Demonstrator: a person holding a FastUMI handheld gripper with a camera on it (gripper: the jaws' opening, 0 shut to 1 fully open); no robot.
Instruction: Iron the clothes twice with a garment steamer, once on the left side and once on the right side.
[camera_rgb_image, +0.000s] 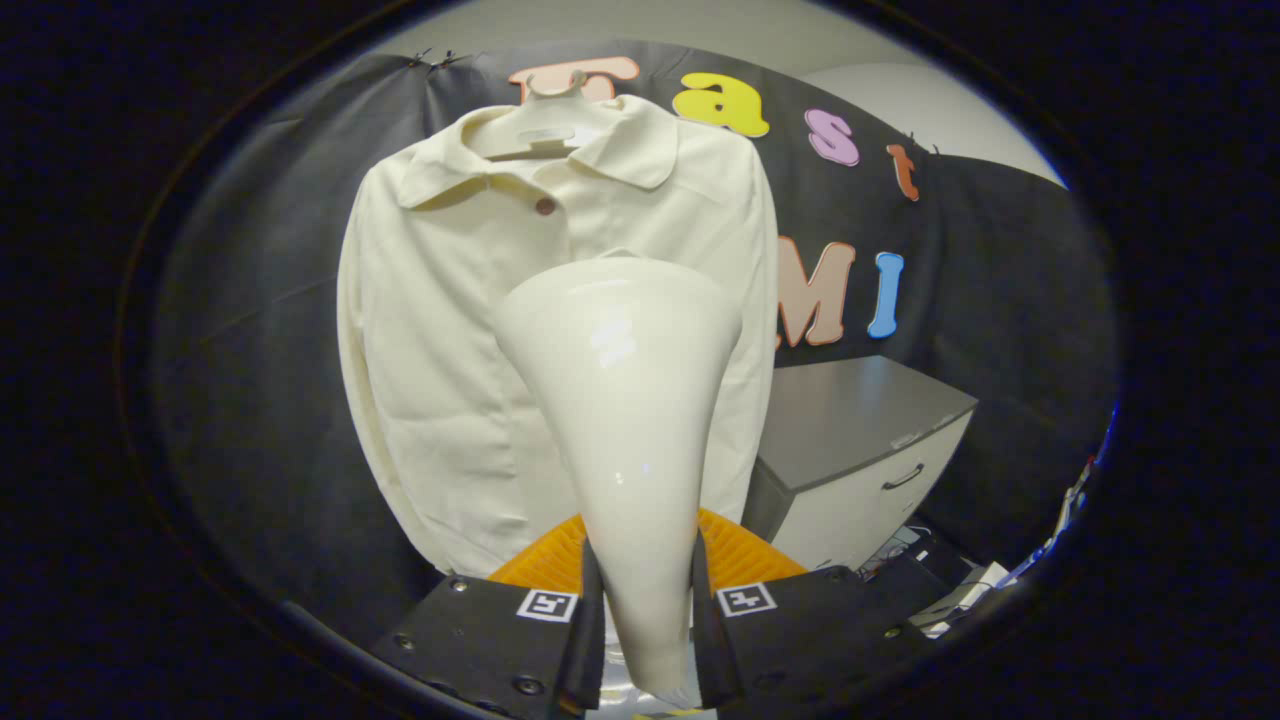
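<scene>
The gripper is clenched on the garment steamer, both fingers pressing against the narrow handle end from either side. The steamer widens upward and away from the fingers into a broad, glossy head, and that head covers the middle and lower front of the cream jacket hanging beyond it. Whether the head touches the cloth or stands just off it cannot be told, since the steamer's front face is turned away. The steamer's lowest tip is cut off between the fingers.

The jacket hangs on a pale hanger against the black cloth wall; the hanger's hook is partly lost against the wall. One reddish button shows below the collar; the rest of the placket is hidden behind the steamer. The jacket's hem is concealed by the fingers and by an orange ribbed piece lying just ahead of them.

To the left of the steamer a wide stretch of jacket front and sleeve lies uncovered. To the right only a narrow strip of sleeve shows. Close beside that sleeve stands a grey-topped cabinet with a drawer handle, and tangled cables lie at its foot.
</scene>
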